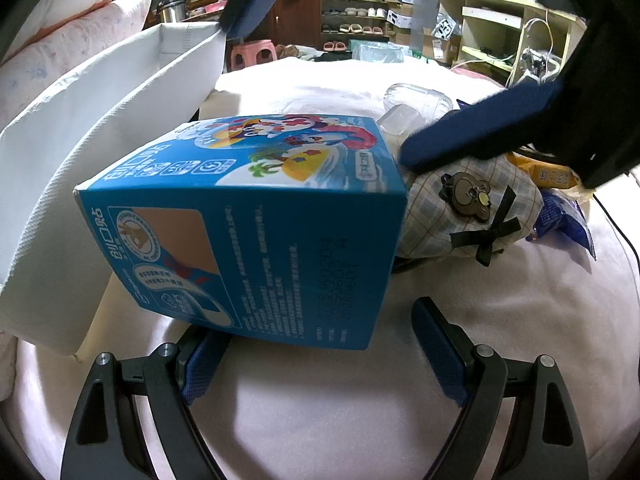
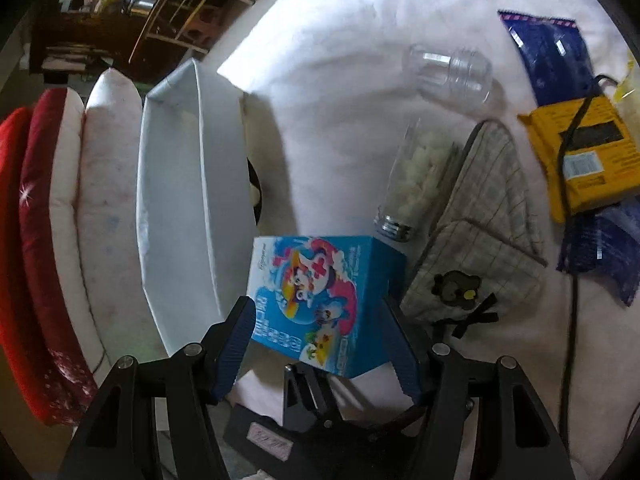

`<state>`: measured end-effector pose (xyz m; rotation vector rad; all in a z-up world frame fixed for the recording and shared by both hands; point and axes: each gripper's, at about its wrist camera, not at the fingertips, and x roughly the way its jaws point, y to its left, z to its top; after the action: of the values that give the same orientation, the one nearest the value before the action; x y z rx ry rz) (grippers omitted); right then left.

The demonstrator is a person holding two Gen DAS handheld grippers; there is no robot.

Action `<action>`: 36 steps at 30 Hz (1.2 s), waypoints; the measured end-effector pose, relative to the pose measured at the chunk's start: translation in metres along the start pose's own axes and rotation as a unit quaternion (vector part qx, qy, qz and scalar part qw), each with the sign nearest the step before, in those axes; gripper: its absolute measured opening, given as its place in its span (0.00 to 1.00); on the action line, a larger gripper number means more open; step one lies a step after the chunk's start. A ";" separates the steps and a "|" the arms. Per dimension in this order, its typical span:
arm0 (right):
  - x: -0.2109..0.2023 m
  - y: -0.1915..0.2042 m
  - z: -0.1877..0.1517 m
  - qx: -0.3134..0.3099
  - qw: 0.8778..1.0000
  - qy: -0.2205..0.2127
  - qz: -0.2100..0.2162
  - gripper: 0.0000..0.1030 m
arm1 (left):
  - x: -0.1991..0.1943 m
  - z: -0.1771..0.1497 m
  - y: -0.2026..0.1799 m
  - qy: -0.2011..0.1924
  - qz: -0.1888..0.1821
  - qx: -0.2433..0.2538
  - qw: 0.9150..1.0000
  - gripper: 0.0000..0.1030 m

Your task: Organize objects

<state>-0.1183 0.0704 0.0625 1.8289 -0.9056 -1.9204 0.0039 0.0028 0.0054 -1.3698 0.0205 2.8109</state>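
A blue cartoon-printed carton [image 1: 248, 232] lies on the white cloth, next to the white open box [image 1: 100, 132]. My left gripper [image 1: 316, 344] is open low in front of it; its left finger [image 1: 200, 368] lies under the carton's near edge. My right gripper [image 2: 320, 312] hangs above the carton [image 2: 324, 296], open, with a finger on each side. In the left wrist view its blue fingers [image 1: 476, 132] straddle the carton's top. A checked pouch [image 1: 468, 208] with a bear badge and black bow touches the carton's right side.
A clear jar [image 2: 452, 72] and a clear bottle of white pieces [image 2: 412, 180] lie behind the pouch [image 2: 480, 232]. A yellow packet [image 2: 584, 160], blue packets [image 2: 552, 52] and a black cable [image 2: 572, 320] lie at the right. Pillows [image 2: 60, 220] lie left of the white box [image 2: 180, 184].
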 end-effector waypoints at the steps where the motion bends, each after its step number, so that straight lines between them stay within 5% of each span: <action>1: 0.005 -0.004 0.000 -0.001 1.000 0.007 0.006 0.60 | 0.000 0.000 -0.001 0.001 -0.006 -0.002 1.000 0.85; 6: 0.030 -0.032 0.001 0.027 0.998 0.037 0.040 0.57 | -0.015 -0.004 0.013 0.030 -0.068 0.006 0.997 0.80; 9: 0.037 -0.051 0.002 0.051 0.994 0.050 0.083 0.56 | -0.031 -0.006 0.027 0.032 -0.110 -0.011 0.993 0.63; 15: 0.036 -0.058 0.002 0.049 0.993 0.046 0.096 0.53 | -0.086 0.003 0.051 -0.022 -0.128 -0.018 0.991 0.59; 18: 0.034 -0.064 0.001 0.057 0.991 0.045 0.109 0.53 | -0.108 0.016 0.060 -0.065 -0.115 -0.014 0.991 0.60; 23: 0.031 -0.063 -0.003 0.059 0.992 0.037 0.108 0.53 | -0.076 0.068 0.073 -0.087 -0.084 0.026 0.992 0.63; 28: 0.026 -0.064 -0.002 0.067 0.992 0.010 0.110 0.51 | -0.047 0.088 0.098 -0.064 -0.101 0.029 0.992 0.63; 32: 0.027 -0.074 0.000 0.090 0.985 0.006 0.145 0.51 | -0.026 0.093 0.093 -0.023 -0.045 0.064 0.997 0.63; 36: 0.030 -0.071 0.001 0.091 0.985 0.007 0.149 0.51 | -0.022 0.085 0.094 -0.014 -0.050 0.083 0.995 0.62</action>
<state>-0.1101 0.1045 -0.0063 1.6834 -1.3074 -1.6857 -0.0511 -0.0897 0.0759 -1.2597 0.1756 2.6766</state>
